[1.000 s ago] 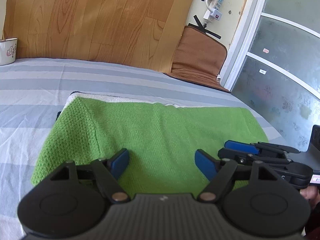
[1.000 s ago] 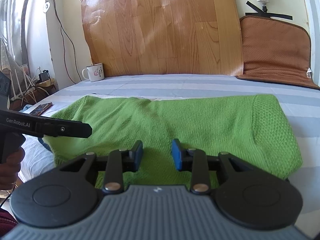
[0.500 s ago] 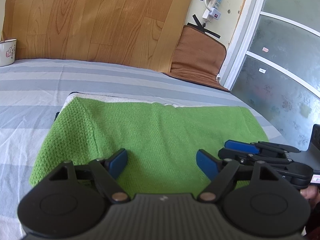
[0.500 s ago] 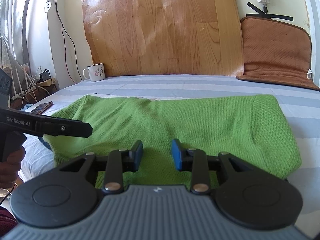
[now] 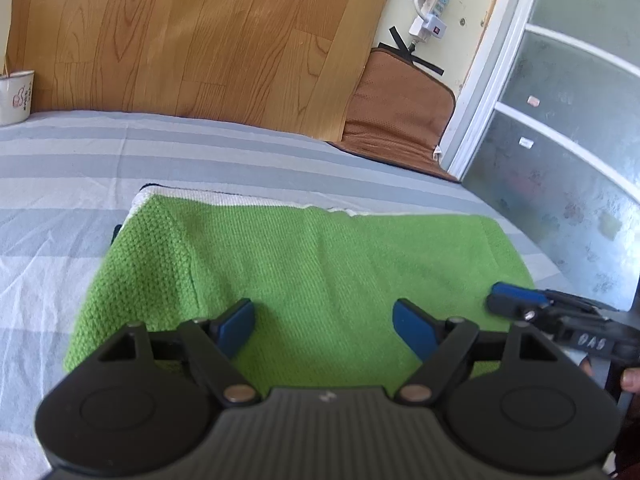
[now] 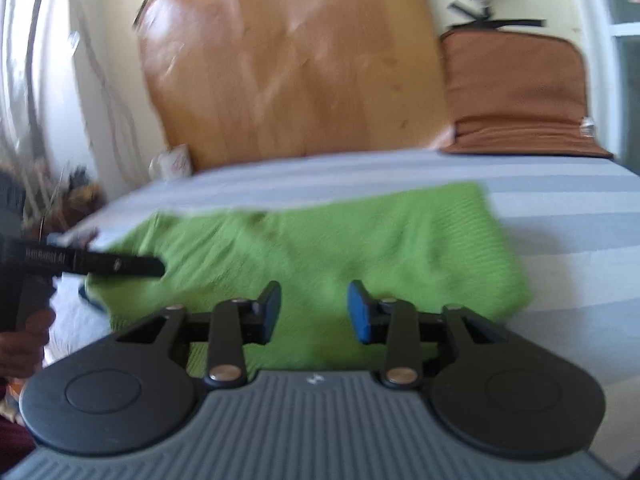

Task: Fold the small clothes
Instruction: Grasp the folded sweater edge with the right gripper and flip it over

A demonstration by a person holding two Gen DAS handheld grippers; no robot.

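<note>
A green knit garment [image 5: 328, 280] lies folded flat on a grey-striped sheet [image 5: 60, 200], with a white layer showing along its far edge. The left gripper [image 5: 324, 326] hangs over its near edge, jaws wide apart and empty. The right gripper [image 6: 314, 306] is opening above the cloth, nothing between its jaws. Its side shows characters like "0A6" [image 5: 592, 342]; the lettering on the left gripper's side is blurred. A mug [image 5: 16, 98] with a pink print stands at the wall.
</note>
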